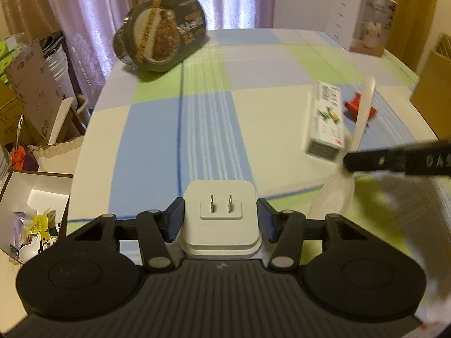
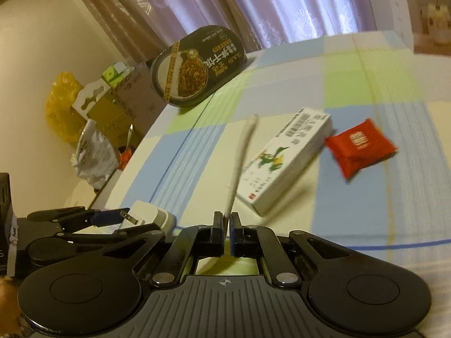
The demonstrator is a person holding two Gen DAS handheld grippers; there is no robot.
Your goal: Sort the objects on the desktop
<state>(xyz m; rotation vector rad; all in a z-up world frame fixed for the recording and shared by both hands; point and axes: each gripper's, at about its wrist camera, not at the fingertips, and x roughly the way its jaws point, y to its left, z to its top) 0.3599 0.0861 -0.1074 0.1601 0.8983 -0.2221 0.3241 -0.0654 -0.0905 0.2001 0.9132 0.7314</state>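
The left tool (image 1: 220, 219) is clamped on a white plug (image 1: 220, 222) over the near edge of the table (image 1: 253, 107). The right tool (image 2: 227, 225) pinches a white spoon (image 2: 239, 163) by its handle. A box (image 2: 287, 163) and a red packet (image 2: 359, 146) lie side by side; a meal tub (image 2: 197, 64) leans at the far corner.

Checked tablecloth (image 1: 253, 64) – blue, green, cream; red packet (image 2: 359, 146).

The left gripper (image 1: 220, 217) clamps a white plug adapter (image 1: 220, 222), prongs up, over the checked worktop (image 1: 253, 64), while the right gripper (image 1: 349, 161) pinches a white plastic spoon (image 1: 363, 107) beside a small carton (image 1: 327, 121).
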